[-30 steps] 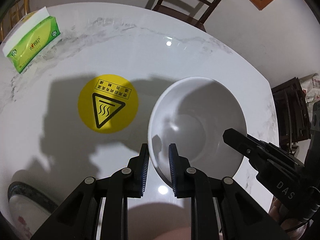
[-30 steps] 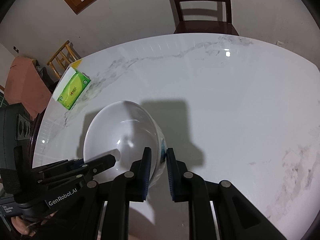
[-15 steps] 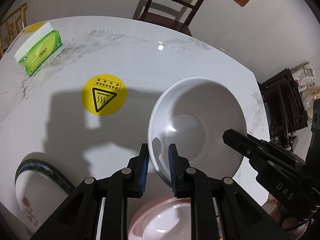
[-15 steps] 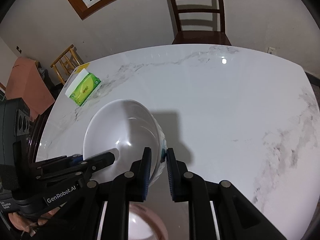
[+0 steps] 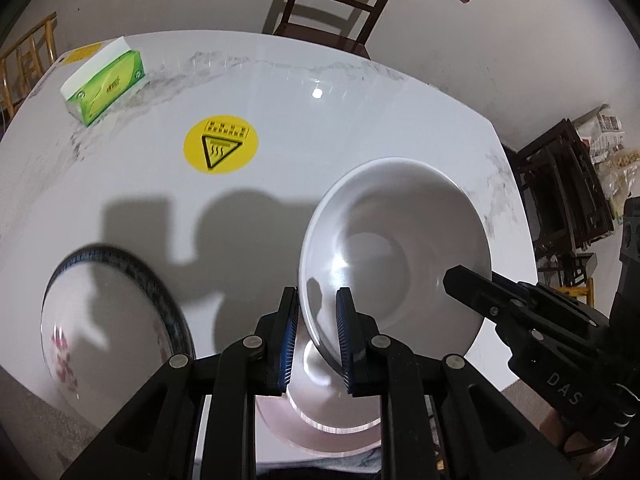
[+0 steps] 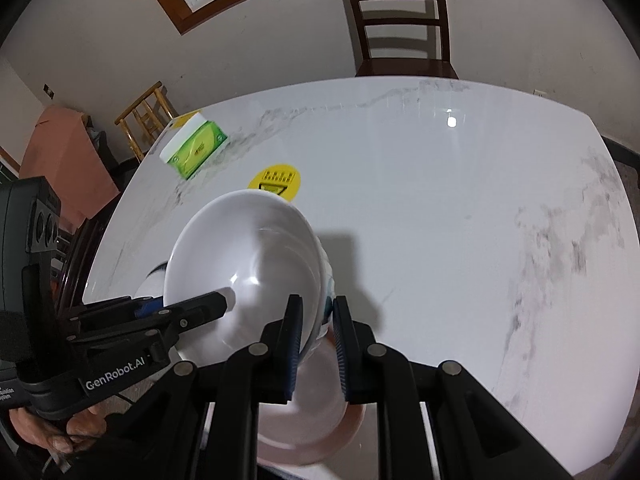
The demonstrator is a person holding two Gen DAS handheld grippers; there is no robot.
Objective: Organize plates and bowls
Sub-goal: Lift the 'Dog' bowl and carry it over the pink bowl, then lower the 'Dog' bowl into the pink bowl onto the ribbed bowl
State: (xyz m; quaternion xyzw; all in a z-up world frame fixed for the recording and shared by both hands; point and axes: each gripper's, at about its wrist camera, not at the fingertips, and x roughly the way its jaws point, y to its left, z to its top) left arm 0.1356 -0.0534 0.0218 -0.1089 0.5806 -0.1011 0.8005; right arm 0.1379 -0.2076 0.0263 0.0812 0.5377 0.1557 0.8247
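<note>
A large white bowl (image 5: pixel 396 248) hangs tilted above the marble table (image 5: pixel 360 120), held from two sides. My left gripper (image 5: pixel 317 332) is shut on its near-left rim. My right gripper (image 6: pixel 316 336) is shut on the opposite rim of the white bowl (image 6: pixel 248 256), whose outer wall shows a blue pattern. Each gripper shows in the other's view: the right gripper (image 5: pixel 458 280) and the left gripper (image 6: pixel 224 304). Under the bowl, at the table's near edge, sits a pink bowl (image 5: pixel 328 420), also in the right wrist view (image 6: pixel 312 412). A blue-rimmed plate (image 5: pixel 108 320) with pink flowers lies to the left.
A green tissue box (image 5: pixel 105 80) stands at the far left of the table, with a yellow warning sticker (image 5: pixel 221 146) nearer the middle. A dark wooden chair (image 6: pixel 404 24) stands behind the table and dark furniture (image 5: pixel 560 200) to the right. A hand (image 6: pixel 52 436) holds the left gripper.
Both grippers have carried the white bowl up and back toward the table's near edge. The pink bowl and the blue-rimmed plate have come more fully into view below.
</note>
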